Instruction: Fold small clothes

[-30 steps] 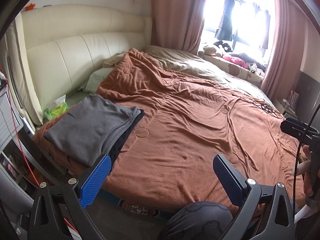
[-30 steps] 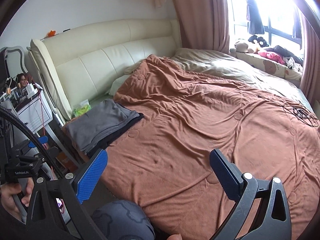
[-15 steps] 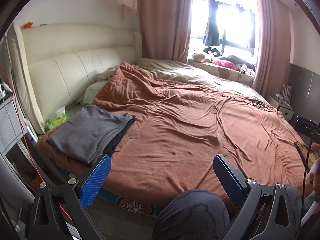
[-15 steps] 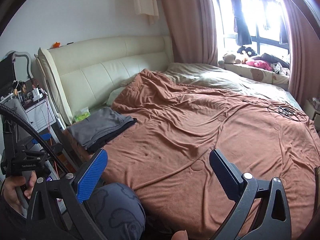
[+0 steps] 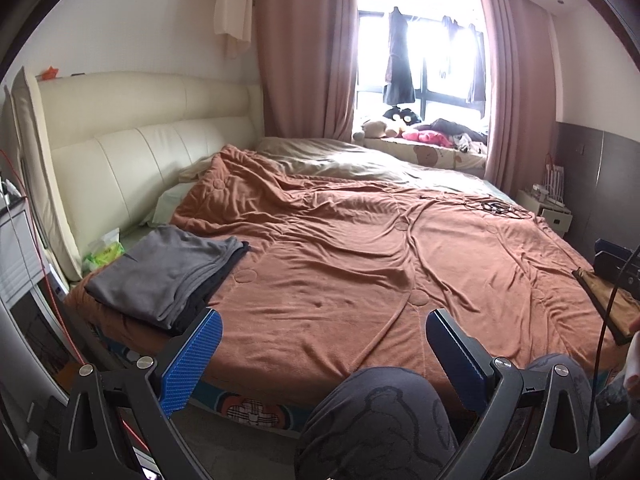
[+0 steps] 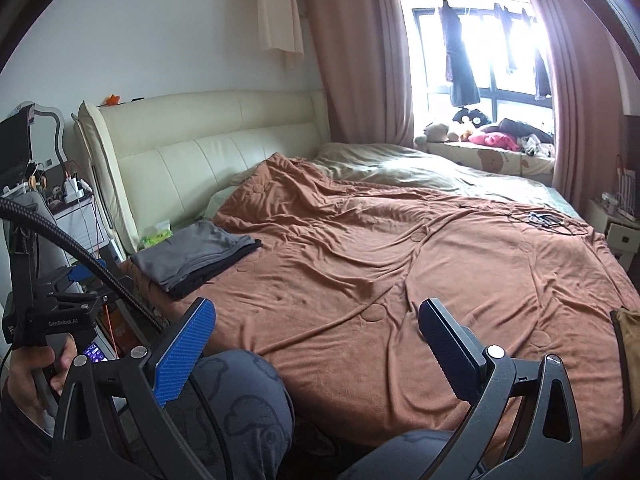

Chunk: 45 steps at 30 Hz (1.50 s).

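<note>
A folded grey garment (image 5: 160,268) lies on top of a darker folded one at the near left corner of the bed; the same stack of folded clothes (image 6: 196,256) shows in the right wrist view. My left gripper (image 5: 322,356) is open and holds nothing, hovering off the bed's front edge above the person's knee (image 5: 376,420). My right gripper (image 6: 314,344) is open too, with nothing between its blue pads, also short of the bed. The left gripper's body (image 6: 52,320) and the hand holding it appear at the left of the right wrist view.
A rumpled brown quilt (image 5: 380,264) covers the bed, with a cream headboard (image 5: 132,152) at left. Cables (image 5: 496,208) lie at the far right of the quilt. A tissue pack (image 5: 106,250) sits by the headboard, a bedside stand (image 6: 72,208) at left, a brown object (image 5: 612,304) at the right edge.
Both grippers have drawn back and risen away from the bed, so more of the room and the person's knees show. Both stay open. The folded stack has not moved.
</note>
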Available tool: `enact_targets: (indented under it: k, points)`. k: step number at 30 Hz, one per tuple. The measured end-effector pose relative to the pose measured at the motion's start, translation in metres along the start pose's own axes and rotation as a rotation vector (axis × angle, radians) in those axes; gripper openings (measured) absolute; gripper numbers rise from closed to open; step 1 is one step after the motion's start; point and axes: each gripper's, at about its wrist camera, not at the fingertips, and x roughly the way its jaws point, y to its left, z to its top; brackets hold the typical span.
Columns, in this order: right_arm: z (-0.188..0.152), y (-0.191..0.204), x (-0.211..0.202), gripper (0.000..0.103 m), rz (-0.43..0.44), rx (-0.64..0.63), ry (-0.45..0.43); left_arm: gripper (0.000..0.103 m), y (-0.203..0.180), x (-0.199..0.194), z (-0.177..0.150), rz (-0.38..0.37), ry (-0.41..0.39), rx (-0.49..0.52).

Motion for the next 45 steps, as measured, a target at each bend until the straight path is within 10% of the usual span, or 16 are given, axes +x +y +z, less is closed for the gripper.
enact_targets:
  k: [45]
  points:
    - [-0.007,-0.005,0.07,0.102,-0.003,0.089,0.114,0.102,0.022,0.042,-0.014,0.069,-0.021,-0.074]
